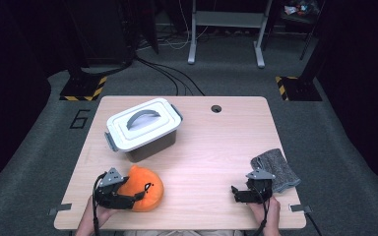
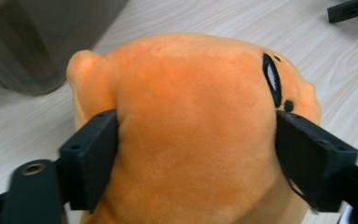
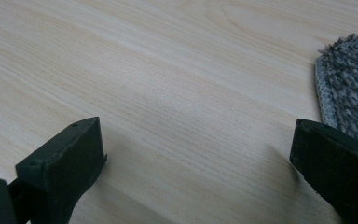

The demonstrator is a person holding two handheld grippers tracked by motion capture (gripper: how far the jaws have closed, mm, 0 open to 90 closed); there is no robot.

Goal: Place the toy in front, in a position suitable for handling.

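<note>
My left gripper (image 1: 137,195) is clamped on the round orange plush toy with black stitched features (image 2: 191,126), its 2 jaws pressing into the toy's sides at the near left of the pale wooden counter (image 1: 211,147), just in front of the white lidded plastic box with a grey handle (image 1: 143,127). My right gripper (image 3: 200,158) hovers wide open and holds nothing, low over bare wood at the near right, with the grey fuzzy cloth (image 3: 352,93) just beside 1 jaw.

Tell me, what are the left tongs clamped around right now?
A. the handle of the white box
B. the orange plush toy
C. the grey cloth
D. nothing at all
B: in the left gripper view the two black jaws of the left tongs press into both sides of the orange plush toy.
</note>
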